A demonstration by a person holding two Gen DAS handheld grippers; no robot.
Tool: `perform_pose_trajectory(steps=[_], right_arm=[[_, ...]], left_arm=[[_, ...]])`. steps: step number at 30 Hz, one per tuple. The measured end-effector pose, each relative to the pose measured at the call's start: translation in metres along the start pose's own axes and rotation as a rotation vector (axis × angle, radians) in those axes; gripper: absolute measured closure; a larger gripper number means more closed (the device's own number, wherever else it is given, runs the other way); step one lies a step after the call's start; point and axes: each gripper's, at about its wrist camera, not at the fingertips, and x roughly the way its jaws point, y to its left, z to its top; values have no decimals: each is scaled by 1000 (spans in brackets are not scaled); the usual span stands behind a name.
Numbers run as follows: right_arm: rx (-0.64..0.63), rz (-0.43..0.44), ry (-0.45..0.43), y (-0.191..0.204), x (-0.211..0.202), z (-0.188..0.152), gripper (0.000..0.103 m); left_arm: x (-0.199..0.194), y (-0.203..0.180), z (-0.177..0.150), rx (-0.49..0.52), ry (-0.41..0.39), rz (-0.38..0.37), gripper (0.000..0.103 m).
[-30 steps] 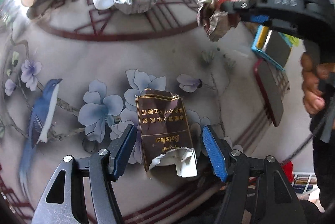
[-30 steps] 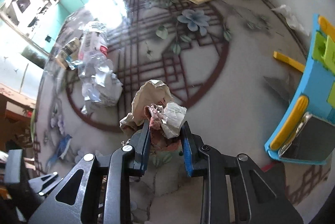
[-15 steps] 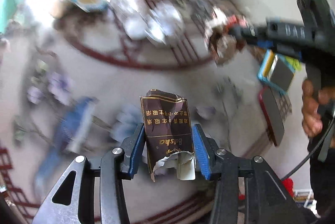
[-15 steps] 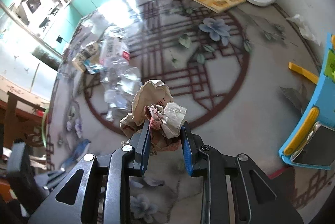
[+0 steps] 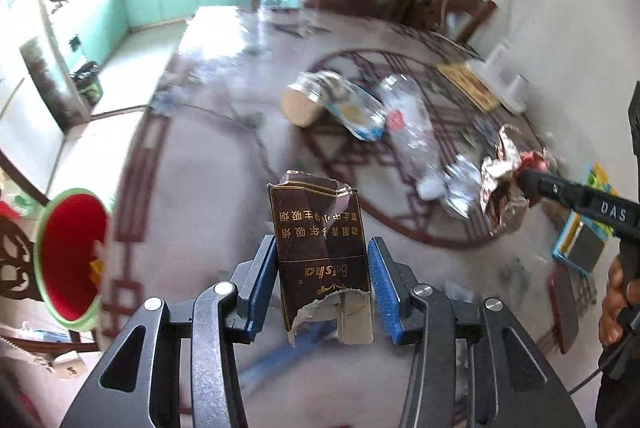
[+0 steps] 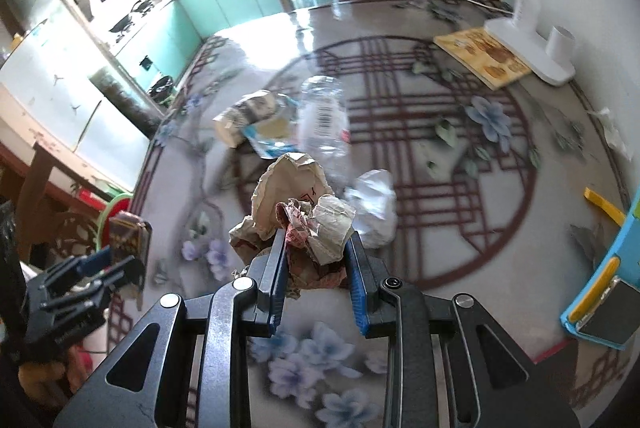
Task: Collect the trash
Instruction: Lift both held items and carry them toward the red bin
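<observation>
Brown cigarette pack (image 5: pixel 320 248): your left hand-held gripper (image 5: pixel 322 280) is clamping it above the worktop (image 5: pixel 208 196) edge, near the red bin (image 5: pixel 68 256). Your right hand-held gripper (image 6: pixel 316 264) is clamping crumpled paper (image 6: pixel 304 212) above the worktop.

The left gripper (image 5: pixel 323 280) pointed steeply downward, its blue-padded fingers (image 5: pixel 262 278) pressed flat against both sides of a torn dark cigarette pack (image 5: pixel 320 248) that stood up between them, lifted off the tabletop (image 5: pixel 208 188). The right gripper (image 6: pixel 316 260) tilted down likewise – its fingers (image 6: pixel 357 282) were clamped on a crumpled paper wad (image 6: pixel 302 212), also in the air. From the left wrist view the right gripper reached in from the right edge, and a hand (image 5: pixel 618 304) was wrapped around its handle – fingertips curled over the grip.
</observation>
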Motion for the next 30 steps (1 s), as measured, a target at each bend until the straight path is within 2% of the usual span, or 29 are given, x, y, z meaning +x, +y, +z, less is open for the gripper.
perform_pose_trajectory(steps=[6,21,30], right_arm=[[-34,6,-8,35,5,4,77],[-74,-5,-6,111,23,6,77],[-112,3,7,152,36,13,76]], left_arm=[[-19,27,0,-8,-48,27,59],[-36,108,-9,-66,-61,31,59],[-36,158,-6,-119,-69,60,59]])
